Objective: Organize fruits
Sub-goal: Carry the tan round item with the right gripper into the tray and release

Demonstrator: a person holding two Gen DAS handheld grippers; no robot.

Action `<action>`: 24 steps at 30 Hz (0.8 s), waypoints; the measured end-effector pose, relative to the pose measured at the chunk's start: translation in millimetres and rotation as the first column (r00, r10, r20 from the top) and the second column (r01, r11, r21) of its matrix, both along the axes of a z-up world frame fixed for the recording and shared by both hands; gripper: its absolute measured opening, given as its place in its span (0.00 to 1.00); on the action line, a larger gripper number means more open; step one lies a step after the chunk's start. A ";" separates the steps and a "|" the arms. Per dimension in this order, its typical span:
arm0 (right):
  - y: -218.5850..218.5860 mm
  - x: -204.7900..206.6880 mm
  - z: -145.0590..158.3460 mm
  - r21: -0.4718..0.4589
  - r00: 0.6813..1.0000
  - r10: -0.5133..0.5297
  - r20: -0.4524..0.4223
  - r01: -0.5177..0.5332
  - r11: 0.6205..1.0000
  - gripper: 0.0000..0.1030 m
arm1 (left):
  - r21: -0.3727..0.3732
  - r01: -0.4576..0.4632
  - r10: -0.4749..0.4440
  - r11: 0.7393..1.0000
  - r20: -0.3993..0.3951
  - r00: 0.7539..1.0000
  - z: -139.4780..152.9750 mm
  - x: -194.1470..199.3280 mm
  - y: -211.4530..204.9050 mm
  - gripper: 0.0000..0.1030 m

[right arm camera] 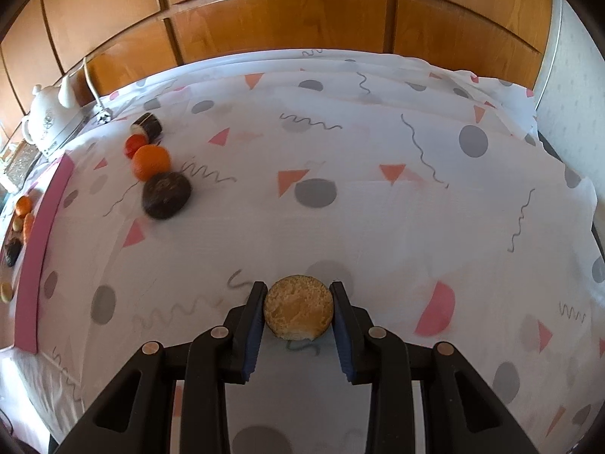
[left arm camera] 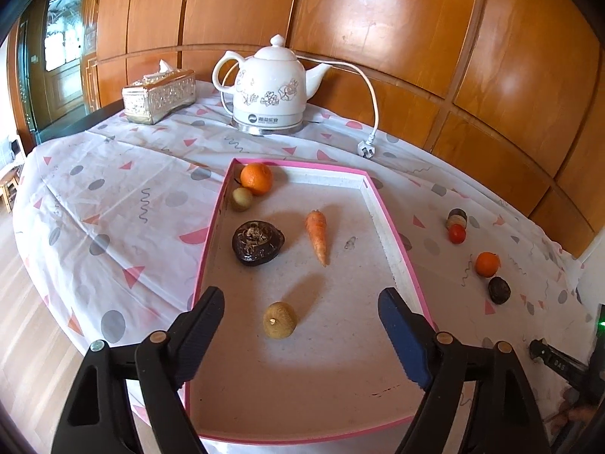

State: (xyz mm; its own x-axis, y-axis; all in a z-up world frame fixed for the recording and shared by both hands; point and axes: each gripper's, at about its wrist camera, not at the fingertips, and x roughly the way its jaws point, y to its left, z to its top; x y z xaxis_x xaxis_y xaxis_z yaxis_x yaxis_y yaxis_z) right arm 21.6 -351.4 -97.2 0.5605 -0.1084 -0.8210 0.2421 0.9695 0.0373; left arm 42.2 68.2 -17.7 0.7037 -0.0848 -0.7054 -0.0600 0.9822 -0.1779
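While the pink-rimmed tray (left arm camera: 211,234) lay in the middle of the desk (left arm camera: 113,204) as the collecting place, the left claw (left arm camera: 300,331) hung over its near end with its jaws spread wide and nothing pressed between them. A small tan fruit (left arm camera: 280,319) sat on the tray floor just beyond the jaws, apparently set down there. Farther in lay a dark brown fruit (left arm camera: 258,242), a carrot (left arm camera: 317,234), an orange (left arm camera: 257,178) and a small pale fruit (left arm camera: 242,199), the last two tucked into the far left corner.

The right claw (right arm camera: 298,312) was closed on a round, rough-skinned tan fruit (right arm camera: 298,308), both pads pressing its sides, low over the patterned cloth, well to the right of the tray; it seemed to be on its way to join the rest.

Four pieces waited loose on the cloth right of the tray: a dark round fruit (right arm camera: 166,196), a second orange (right arm camera: 151,162), a small red tomato (right arm camera: 134,144) and a dark cut piece (right arm camera: 147,125). A white kettle (left arm camera: 270,87) and a tissue box (left arm camera: 159,94) stood at the far edge, clear of the work.
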 end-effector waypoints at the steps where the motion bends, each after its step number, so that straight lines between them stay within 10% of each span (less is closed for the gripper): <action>1: 2.0 -1.5 -0.1 0.003 1.000 0.005 -0.001 -0.005 1.000 0.32 | 0.004 -0.002 0.002 1.000 0.002 1.000 0.4 -0.7 -0.2 0.82; 13: 53.5 -7.5 3.4 0.048 0.986 0.166 -0.006 -0.166 0.985 0.32 | 0.001 -0.034 0.034 0.999 0.008 0.999 1.5 -6.5 9.6 0.86; 24: 133.7 -6.6 17.3 0.078 0.908 0.418 0.012 -0.418 0.905 0.32 | -0.023 -0.053 0.053 0.998 0.008 0.999 -0.7 -10.3 19.0 0.86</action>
